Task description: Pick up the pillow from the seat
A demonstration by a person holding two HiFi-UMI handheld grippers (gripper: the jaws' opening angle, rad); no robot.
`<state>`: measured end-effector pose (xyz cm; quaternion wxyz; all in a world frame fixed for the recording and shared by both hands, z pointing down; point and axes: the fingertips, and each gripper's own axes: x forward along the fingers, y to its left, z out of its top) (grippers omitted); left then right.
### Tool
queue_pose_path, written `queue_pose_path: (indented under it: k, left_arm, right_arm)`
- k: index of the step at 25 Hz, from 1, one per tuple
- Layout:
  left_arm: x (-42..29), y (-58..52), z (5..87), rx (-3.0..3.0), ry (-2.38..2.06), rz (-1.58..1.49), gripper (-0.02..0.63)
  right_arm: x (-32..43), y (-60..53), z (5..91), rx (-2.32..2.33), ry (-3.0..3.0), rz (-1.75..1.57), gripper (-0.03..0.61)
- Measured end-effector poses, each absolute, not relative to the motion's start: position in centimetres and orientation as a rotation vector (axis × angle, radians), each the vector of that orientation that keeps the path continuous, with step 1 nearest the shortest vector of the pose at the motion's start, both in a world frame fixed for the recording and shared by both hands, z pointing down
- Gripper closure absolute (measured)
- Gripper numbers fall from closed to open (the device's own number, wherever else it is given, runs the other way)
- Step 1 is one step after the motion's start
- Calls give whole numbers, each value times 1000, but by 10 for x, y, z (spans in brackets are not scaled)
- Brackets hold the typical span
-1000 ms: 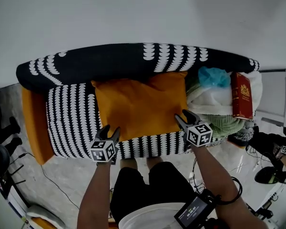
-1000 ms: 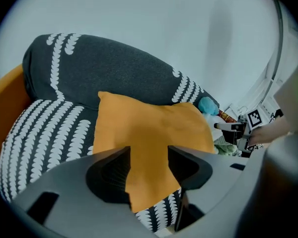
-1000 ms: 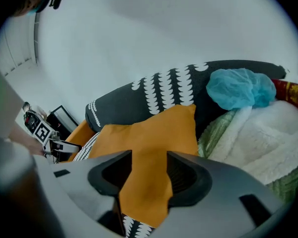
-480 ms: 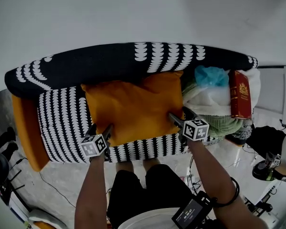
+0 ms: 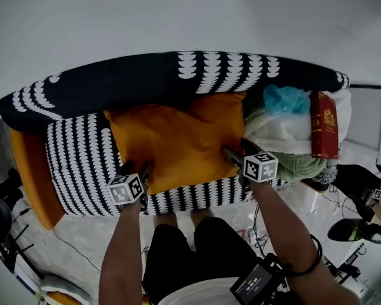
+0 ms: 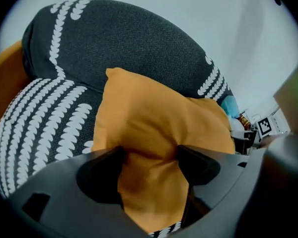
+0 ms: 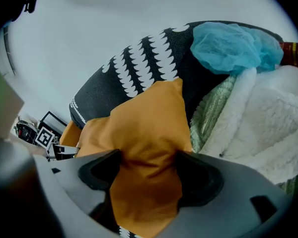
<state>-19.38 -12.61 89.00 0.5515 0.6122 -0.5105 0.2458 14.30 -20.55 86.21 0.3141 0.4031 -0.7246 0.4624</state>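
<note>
- Pale, plain wall fills the space behind a sofa. The sofa has a black seat with white stripes and a dark back.
- An orange pillow lies in the middle of the seat. Its far edge leans on the back, and its near edge comes close to the seat's front edge.
- The left tongs are at the pillow's near left corner. Their jaws stand wide and have just been closing a little. The corner is bunched up between them, and the cloth is creased and touches both jaws, so they are pinching the pillow.
- The right tongs are at the pillow's near right corner. Their jaws also stand wide and have just been closing a little. They too are pinching a bunched-up fold of the pillow.
- A soft pile sits at the right end of the seat, just beside the pillow. It has a white blanket, a green blanket under it and a blue cloth on top by the back.
- A red book rests at the right end of that pile.
- An orange side panel closes the left end of the sofa.
- A person in black shorts stands at the seat's front edge, with a small screen on the right arm.
</note>
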Motion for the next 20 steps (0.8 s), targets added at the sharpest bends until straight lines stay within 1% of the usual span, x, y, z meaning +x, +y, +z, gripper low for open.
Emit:
queue_pose_path:
  k: [4, 10, 17, 20]
  left_arm:
    - [-191, -128, 892, 1444, -1194, 597, 306]
    - [-190, -129, 886, 1442, -1209, 593, 419]
    - [-192, -129, 879, 1457, -1212, 560, 482]
    - [-192, -130, 877, 1460, -1220, 557, 494]
  right_arm:
    - [139, -206, 865, 1029, -1921, 1223, 222]
    - [131, -203, 865, 977, -1926, 1216, 302]
    - [124, -201, 861, 944, -1938, 1205, 399]
    - [125, -202, 861, 954, -1947, 1201, 417]
